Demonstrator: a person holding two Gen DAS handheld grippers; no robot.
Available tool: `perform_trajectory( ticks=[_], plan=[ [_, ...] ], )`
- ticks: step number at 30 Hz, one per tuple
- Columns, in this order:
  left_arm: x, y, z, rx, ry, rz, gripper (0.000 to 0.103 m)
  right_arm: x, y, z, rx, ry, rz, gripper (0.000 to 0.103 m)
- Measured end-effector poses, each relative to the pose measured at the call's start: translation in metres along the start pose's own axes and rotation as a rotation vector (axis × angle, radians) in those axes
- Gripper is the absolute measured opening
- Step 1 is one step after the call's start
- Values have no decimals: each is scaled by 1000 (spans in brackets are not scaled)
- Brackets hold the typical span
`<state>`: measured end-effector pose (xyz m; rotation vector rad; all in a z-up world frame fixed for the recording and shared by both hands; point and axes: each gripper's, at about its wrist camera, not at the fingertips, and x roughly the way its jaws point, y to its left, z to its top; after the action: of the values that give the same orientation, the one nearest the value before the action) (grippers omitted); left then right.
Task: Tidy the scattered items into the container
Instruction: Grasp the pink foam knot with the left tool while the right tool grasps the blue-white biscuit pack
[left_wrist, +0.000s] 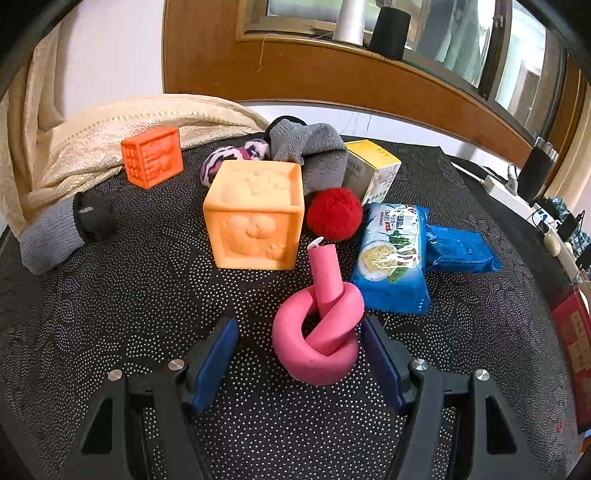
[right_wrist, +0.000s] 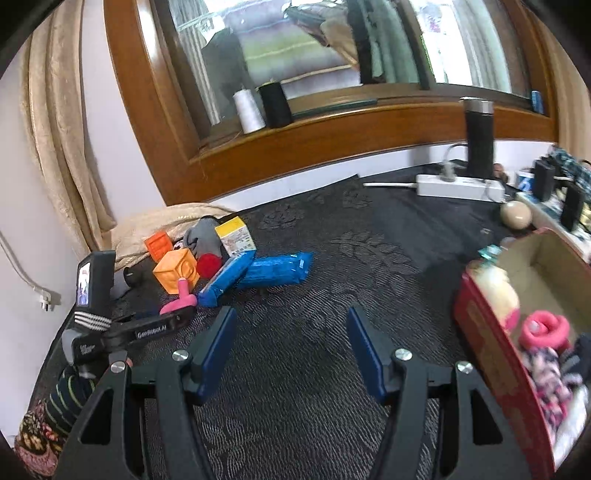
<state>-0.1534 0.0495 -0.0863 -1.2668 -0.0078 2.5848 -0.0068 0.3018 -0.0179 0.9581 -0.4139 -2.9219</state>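
Observation:
A pink foam tube tied in a knot (left_wrist: 317, 332) stands on the dark dotted cloth between the fingers of my left gripper (left_wrist: 299, 325). The gripper is open: the right pad is almost at the knot, the left pad is well apart. Beyond it lie a pale orange cube (left_wrist: 255, 214), a small orange cube (left_wrist: 153, 157), a red pompom (left_wrist: 334, 212), two blue snack packets (left_wrist: 391, 258), a yellow carton (left_wrist: 373, 170) and grey socks (left_wrist: 306, 144). My right gripper (right_wrist: 291, 314) is open and empty over bare cloth. The red box (right_wrist: 480, 332) at the right holds another pink knot (right_wrist: 543, 328) and patterned fabric.
A cream curtain (left_wrist: 92, 140) drapes onto the table's far left, with a grey and black sock (left_wrist: 66, 225) below it. A white power strip (right_wrist: 458, 186), a black flask (right_wrist: 478, 136) and a beige ball (right_wrist: 515, 214) sit at the back right. A striped sleeve (right_wrist: 66, 398) shows at lower left.

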Motion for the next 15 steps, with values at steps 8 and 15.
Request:
perform_trajectory(
  ticks=[8,15],
  plan=[
    [-4,6,-2,-34,-19,-29,46,77,1,32,34,122,28,66],
    [-24,10,-1,-67,-77,-57,46,114,-9,35,103,206,29,66]
  ],
)
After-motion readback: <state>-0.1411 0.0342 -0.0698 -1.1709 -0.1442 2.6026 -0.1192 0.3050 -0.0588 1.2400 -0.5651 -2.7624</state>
